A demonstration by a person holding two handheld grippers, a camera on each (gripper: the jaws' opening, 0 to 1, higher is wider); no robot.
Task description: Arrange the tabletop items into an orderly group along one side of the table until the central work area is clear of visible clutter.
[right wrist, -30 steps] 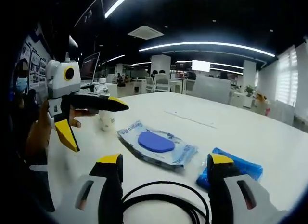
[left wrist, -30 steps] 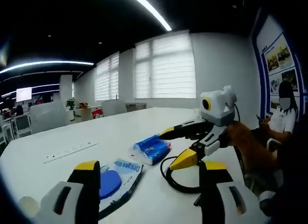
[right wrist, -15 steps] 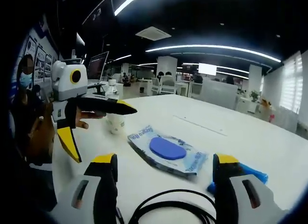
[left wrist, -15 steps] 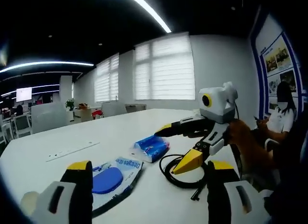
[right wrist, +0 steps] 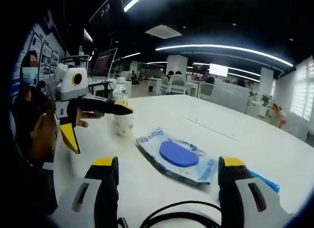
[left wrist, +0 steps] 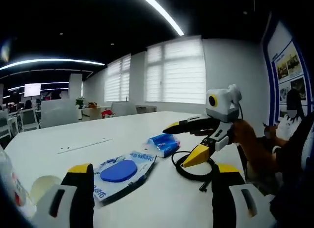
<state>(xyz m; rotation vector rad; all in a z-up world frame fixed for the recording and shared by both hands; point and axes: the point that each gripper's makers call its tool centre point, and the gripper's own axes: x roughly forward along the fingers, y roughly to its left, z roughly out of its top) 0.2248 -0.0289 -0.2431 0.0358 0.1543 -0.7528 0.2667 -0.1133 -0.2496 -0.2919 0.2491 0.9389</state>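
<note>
A clear pouch with a blue oval pad lies on the white table, also seen as the pouch in the right gripper view. Beside it sit a blue packet and a coiled black cable. My right gripper hovers open just over the cable, holding nothing. In its own view, that gripper spans the pouch, with the cable below and the blue packet to the right. My left gripper stands open and empty near the pouch; it appears as the left gripper beside a paper cup.
A water bottle stands behind the cup. The cup and bottle sit at the lower left of the left gripper view. A flat power strip lies farther out on the table. A person is beyond the table's end.
Both cameras have shifted, so the cup and bottle have come into the left gripper view. The table items lie where they were. Both grippers stay open.
</note>
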